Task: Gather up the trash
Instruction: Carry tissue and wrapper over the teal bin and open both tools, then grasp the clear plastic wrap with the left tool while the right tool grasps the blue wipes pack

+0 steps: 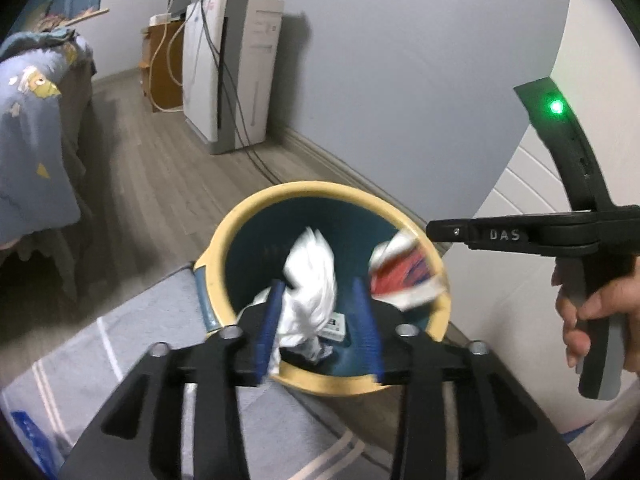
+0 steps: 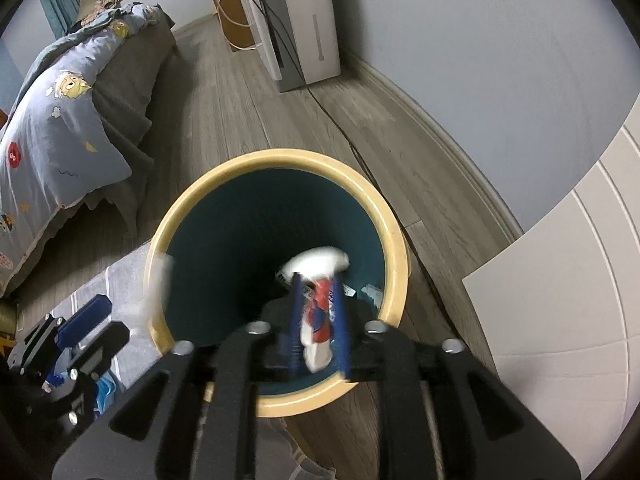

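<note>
A round bin with a cream rim (image 1: 256,208) and dark teal inside stands on the floor; it also shows in the right wrist view (image 2: 280,160). My left gripper (image 1: 320,292) is open over the bin mouth, with a crumpled white paper (image 1: 312,280) blurred between its blue fingers (image 1: 270,320). A red and white wrapper (image 1: 404,272) is blurred at the bin's right rim. In the right wrist view my right gripper (image 2: 318,282) holds the red and white wrapper (image 2: 320,316) between its narrow-set blue fingers (image 2: 340,320), over the bin. Small scraps (image 2: 370,292) lie at the bin bottom.
A grey striped rug (image 1: 120,344) lies beside the bin. A bed with a blue quilt (image 2: 60,120) is at the left. A white appliance (image 1: 236,60) with cables stands by the wall, and a white panel (image 2: 560,300) is at the right.
</note>
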Available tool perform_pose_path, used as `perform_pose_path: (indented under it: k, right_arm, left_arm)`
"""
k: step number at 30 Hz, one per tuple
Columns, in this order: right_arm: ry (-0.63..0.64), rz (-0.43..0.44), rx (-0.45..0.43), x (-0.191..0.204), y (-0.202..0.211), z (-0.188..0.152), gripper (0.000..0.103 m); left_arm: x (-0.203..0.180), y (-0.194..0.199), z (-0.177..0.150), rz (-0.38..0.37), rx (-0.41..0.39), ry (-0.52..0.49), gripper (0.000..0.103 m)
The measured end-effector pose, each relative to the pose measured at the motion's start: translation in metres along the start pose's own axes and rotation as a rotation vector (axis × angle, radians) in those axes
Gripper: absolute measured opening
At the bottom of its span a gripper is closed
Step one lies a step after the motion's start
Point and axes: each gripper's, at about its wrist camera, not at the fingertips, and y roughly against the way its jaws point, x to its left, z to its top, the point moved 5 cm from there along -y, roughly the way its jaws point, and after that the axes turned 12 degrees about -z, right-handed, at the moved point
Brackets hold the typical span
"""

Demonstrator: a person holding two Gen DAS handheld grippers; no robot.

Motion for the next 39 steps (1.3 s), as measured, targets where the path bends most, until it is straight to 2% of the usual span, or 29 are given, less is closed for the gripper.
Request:
perform_pose_path:
  k: [6, 8, 9, 11, 15, 18, 24, 31, 39]
  right_arm:
    - [-0.034, 0.0, -0.016, -0.002, 0.004, 0.005, 0.066]
    - [-0.053, 0.01, -0.019, -0.002, 0.007, 0.007, 0.085]
    - [-0.06, 0.012, -0.022, -0.001, 0.009, 0.008, 0.092]
    - [-0.071, 0.015, -0.033, 0.001, 0.017, 0.01, 0.097]
    - [-0.062, 0.016, -0.048, 0.008, 0.03, 0.012, 0.097]
    - [-0.057, 0.028, -0.059, 0.017, 0.041, 0.012, 0.097]
    - [-0.034, 0.066, -0.082, 0.042, 0.065, 0.012, 0.097]
    - [0.029, 0.112, -0.084, 0.092, 0.082, 0.0, 0.097]
    - [0.132, 0.149, -0.07, 0.162, 0.091, -0.023, 0.097]
  left_arm:
    - [0.013, 0.014, 0.0, 0.029, -0.014, 0.03, 0.074]
    - [0.015, 0.023, 0.001, 0.068, -0.022, 0.015, 0.083]
    - [0.015, 0.028, 0.001, 0.082, -0.024, 0.011, 0.09]
    - [0.017, 0.041, 0.003, 0.123, -0.034, 0.009, 0.094]
    - [0.022, 0.072, 0.007, 0.169, -0.052, 0.013, 0.095]
    - [0.03, 0.104, 0.007, 0.231, -0.046, 0.012, 0.095]
    - [0.05, 0.17, -0.006, 0.311, -0.051, 0.039, 0.096]
    - [0.079, 0.238, -0.037, 0.405, -0.059, 0.082, 0.096]
    - [0.116, 0.28, -0.071, 0.458, -0.066, 0.17, 0.096]
